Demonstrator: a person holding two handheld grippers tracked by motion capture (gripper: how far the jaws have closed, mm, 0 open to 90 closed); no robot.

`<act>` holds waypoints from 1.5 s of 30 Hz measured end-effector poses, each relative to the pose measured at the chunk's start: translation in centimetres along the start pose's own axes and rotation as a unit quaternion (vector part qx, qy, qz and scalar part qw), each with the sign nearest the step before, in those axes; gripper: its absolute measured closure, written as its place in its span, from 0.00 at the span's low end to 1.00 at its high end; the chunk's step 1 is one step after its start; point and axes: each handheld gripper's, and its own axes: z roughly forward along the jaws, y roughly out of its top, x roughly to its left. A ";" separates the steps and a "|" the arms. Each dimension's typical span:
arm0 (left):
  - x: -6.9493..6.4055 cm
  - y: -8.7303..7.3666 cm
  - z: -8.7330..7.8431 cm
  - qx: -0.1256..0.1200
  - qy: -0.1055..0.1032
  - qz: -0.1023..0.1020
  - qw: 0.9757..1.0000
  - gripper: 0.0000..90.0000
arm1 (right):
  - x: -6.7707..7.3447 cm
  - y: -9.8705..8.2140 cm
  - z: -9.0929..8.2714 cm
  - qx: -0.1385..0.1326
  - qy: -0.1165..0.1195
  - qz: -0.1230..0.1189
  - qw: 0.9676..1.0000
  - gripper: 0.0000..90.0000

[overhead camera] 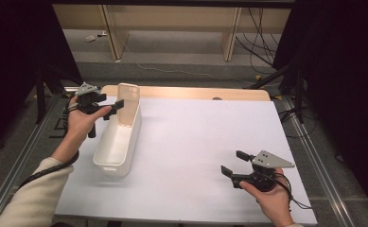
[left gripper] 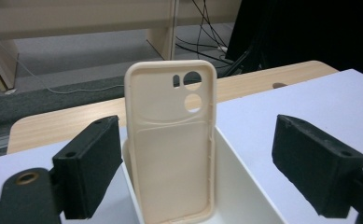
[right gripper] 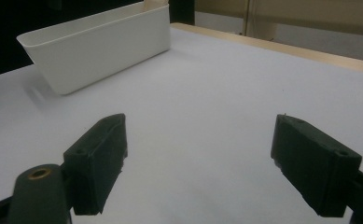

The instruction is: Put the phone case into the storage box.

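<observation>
A cream phone case (overhead camera: 127, 108) stands upright at the far end of a long white bin (overhead camera: 117, 146) on the left of the table. My left gripper (overhead camera: 115, 105) is open beside the case's upper part. In the left gripper view the case (left gripper: 172, 144) rises between the two spread jaws, its camera cut-outs at the top. The left jaw is close to its edge and the right jaw is well clear; the bin's wall (left gripper: 244, 170) runs below. My right gripper (overhead camera: 232, 161) hangs open and empty over the table's near right, facing the bin (right gripper: 100, 46).
A white board (overhead camera: 196, 142) covers the table, and a wooden edge (overhead camera: 196, 92) shows at the back. Metal rails run along both sides. Cables and wooden furniture legs lie on the floor beyond the table.
</observation>
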 end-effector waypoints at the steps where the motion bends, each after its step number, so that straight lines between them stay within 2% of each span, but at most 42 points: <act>1: -0.1 0.0 -0.2 -0.001 -0.001 0.001 1.000 0.17 | 0.0 0.0 0.0 0.000 -0.001 0.000 1.000 0.22; 6: -0.7 0.0 -0.9 -0.003 -0.004 0.000 1.000 0.17 | 0.0 0.0 -0.1 0.007 -0.004 -0.001 1.000 0.22; 9: -1.2 0.0 -1.4 -0.006 -0.007 -0.003 1.000 0.17 | 0.0 0.0 0.1 -0.002 -0.002 -0.002 1.000 0.22; 12: -1.6 -0.1 -1.9 -0.011 -0.007 -0.003 1.000 0.17 | 0.0 0.0 -0.1 0.008 -0.005 -0.002 1.000 0.22; 16: -2.2 -0.4 -2.3 -0.015 -0.013 -0.004 1.000 0.17 | 0.0 0.0 0.0 0.002 0.000 0.000 1.000 0.22; 20: -2.6 -0.7 -2.6 -0.019 -0.018 -0.004 1.000 0.17 | 0.0 0.0 -0.1 0.009 -0.005 -0.002 1.000 0.22; 22: -2.9 -0.7 -2.8 -0.021 -0.019 -0.004 1.000 0.17 | 0.0 0.0 0.0 0.000 0.000 0.000 1.000 0.22; 26: -3.5 -0.7 -3.3 -0.025 -0.022 -0.004 0.999 0.17 | 0.0 0.0 -0.1 0.006 -0.007 -0.002 1.000 0.22; 27: -3.7 -0.7 -3.5 -0.025 -0.023 -0.006 0.999 0.17 | 0.0 0.0 0.0 0.000 -0.001 0.000 1.000 0.22; 31: -4.1 -0.8 -4.0 -0.028 -0.025 -0.004 0.999 0.17 | 0.0 0.0 -0.1 0.001 -0.008 -0.005 1.000 0.22; 34: -4.4 -0.9 -4.3 -0.039 -0.021 -0.006 0.999 0.17 | 0.0 0.0 -0.1 0.001 -0.009 -0.002 1.000 0.22; 35: -4.4 -0.9 -4.4 -0.041 -0.022 -0.007 0.999 0.17 | 0.0 0.0 0.1 -0.004 -0.003 -0.002 1.000 0.22; 45: -5.4 -1.4 -5.1 -0.038 -0.027 -0.004 0.999 0.17 | 0.0 0.1 0.0 -0.002 -0.003 0.001 1.000 0.22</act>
